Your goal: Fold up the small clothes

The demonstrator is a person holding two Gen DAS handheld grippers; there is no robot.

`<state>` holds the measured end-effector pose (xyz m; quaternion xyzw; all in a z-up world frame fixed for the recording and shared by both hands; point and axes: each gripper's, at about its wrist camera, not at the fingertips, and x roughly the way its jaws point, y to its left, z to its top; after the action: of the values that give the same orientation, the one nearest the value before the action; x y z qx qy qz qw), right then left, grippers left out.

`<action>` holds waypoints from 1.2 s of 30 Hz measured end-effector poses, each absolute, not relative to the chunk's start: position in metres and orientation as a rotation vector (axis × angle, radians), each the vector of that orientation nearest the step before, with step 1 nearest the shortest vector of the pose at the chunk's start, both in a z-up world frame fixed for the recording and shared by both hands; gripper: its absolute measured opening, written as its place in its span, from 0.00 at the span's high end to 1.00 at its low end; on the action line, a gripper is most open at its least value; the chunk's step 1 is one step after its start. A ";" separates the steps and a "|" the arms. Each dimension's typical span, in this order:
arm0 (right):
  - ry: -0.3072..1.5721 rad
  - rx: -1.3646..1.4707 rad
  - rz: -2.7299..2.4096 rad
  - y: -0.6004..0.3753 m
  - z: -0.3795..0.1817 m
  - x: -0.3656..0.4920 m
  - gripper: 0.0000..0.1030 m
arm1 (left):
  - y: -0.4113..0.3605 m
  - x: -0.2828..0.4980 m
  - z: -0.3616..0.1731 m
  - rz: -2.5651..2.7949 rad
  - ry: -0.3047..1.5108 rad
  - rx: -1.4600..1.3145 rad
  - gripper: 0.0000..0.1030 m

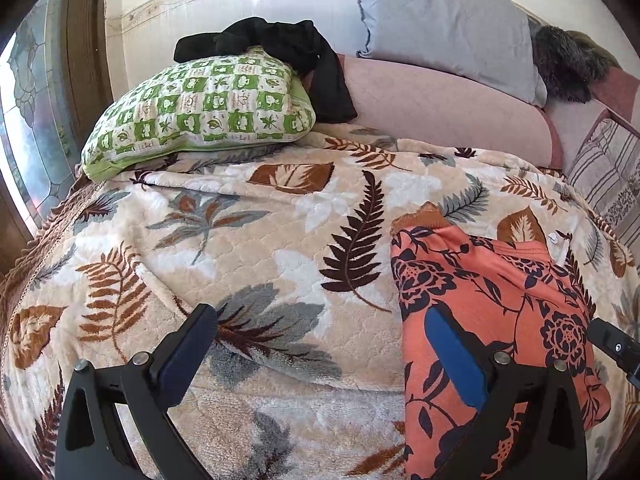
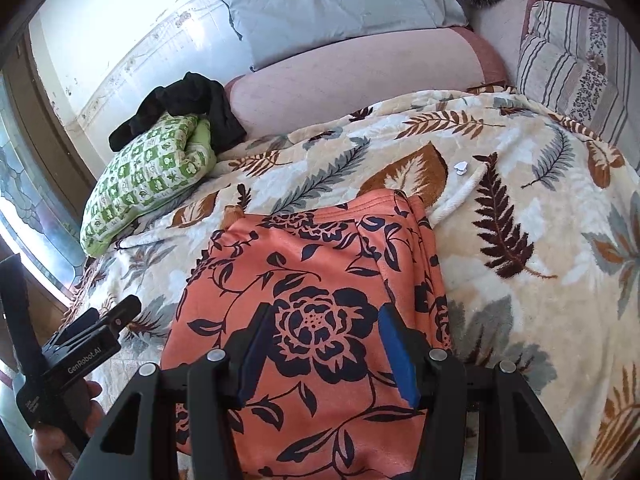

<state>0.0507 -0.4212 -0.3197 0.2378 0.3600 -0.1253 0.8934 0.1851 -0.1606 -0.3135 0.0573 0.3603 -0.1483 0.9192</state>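
The folded garment (image 2: 316, 304) lies on the blanket (image 2: 520, 220) straight before my right gripper (image 2: 326, 346), to the right of my left gripper (image 1: 320, 356). Behind it to the left a pillow (image 1: 200, 112) rests on the blanket's far edge, a dark cloth (image 1: 288, 44) draped over it. A cushion (image 1: 448, 28) leans farther back on the bolster (image 1: 440, 100).

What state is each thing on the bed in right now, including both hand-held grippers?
Orange floral garment: folded, lying flat on the blanket.
Black garment: unfolded, draped over the green pillow.
Left hand-held gripper: open, empty, beside the orange garment.
Right hand-held gripper: open, empty, over the orange garment.
Leaf-print blanket: spread over the bed.
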 end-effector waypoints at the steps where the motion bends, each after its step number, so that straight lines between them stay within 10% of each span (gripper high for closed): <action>1: 0.747 0.489 -0.259 -0.421 -0.320 0.051 0.44 | -0.158 0.186 -0.313 -0.303 0.741 0.106 0.00; 36: 0.765 0.441 -0.221 -0.406 -0.322 0.061 0.44 | -0.103 0.203 -0.298 -0.077 0.681 0.083 0.00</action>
<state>0.0606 -0.4065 -0.3218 0.2130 0.3692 -0.1065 0.8983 0.2033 -0.1034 -0.2977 0.0406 0.3336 -0.0376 0.9411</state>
